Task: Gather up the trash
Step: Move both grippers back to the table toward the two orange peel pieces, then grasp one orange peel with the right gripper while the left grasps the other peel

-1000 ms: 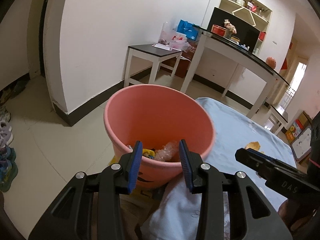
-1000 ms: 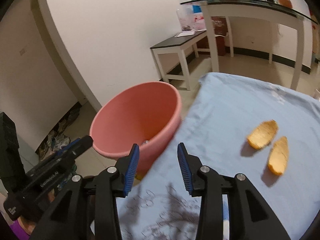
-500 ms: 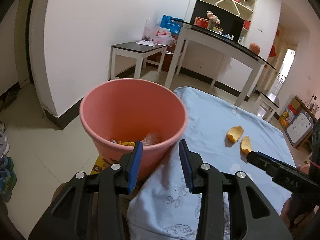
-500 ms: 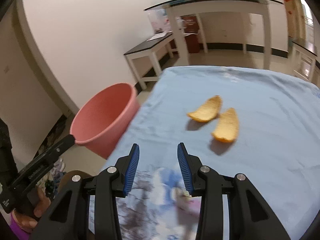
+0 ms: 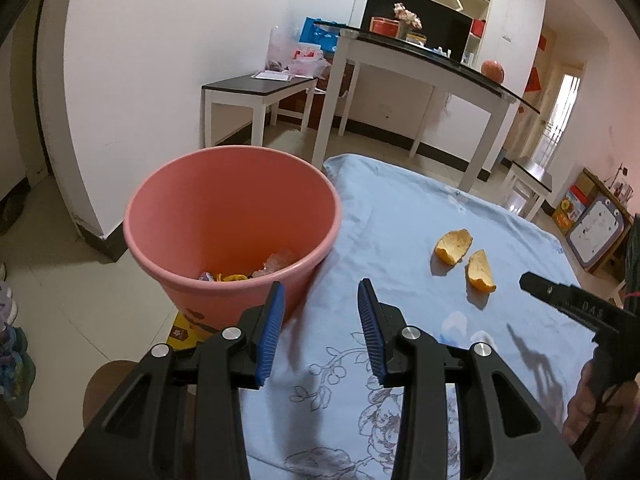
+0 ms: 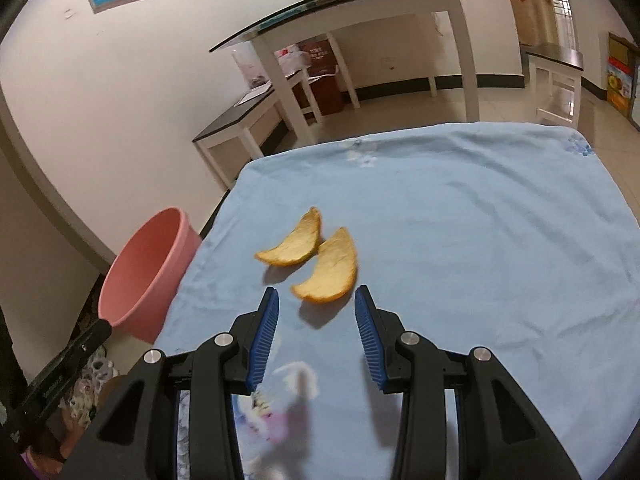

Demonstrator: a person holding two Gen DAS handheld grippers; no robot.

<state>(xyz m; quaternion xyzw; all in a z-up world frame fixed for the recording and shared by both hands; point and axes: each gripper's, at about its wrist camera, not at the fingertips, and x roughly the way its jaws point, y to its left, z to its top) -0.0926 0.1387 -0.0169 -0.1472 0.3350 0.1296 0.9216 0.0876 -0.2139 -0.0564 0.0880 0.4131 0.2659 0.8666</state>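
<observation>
Two orange peels lie on the light blue tablecloth [image 6: 480, 208]. The near peel [image 6: 330, 274] sits just ahead of my right gripper [image 6: 316, 300], which is open and empty above the cloth. The far peel [image 6: 294, 242] touches it on the left. In the left wrist view the peels [image 5: 454, 246] [image 5: 480, 272] lie to the right. My left gripper [image 5: 320, 294] is open and empty beside the pink bin [image 5: 232, 224], which holds some trash [image 5: 256, 270]. The bin also shows in the right wrist view [image 6: 148, 272], off the table's left edge.
A white glass-topped table [image 5: 420, 64] and a low dark-topped side table [image 5: 256, 88] stand behind, by the wall. Shoes [image 5: 10, 344] lie on the floor at the left. The right gripper's body [image 5: 576, 308] reaches in at the right of the left wrist view.
Both grippers have swung right, from the bin towards the table. The peels have come close in front of the right gripper. Both stay open.
</observation>
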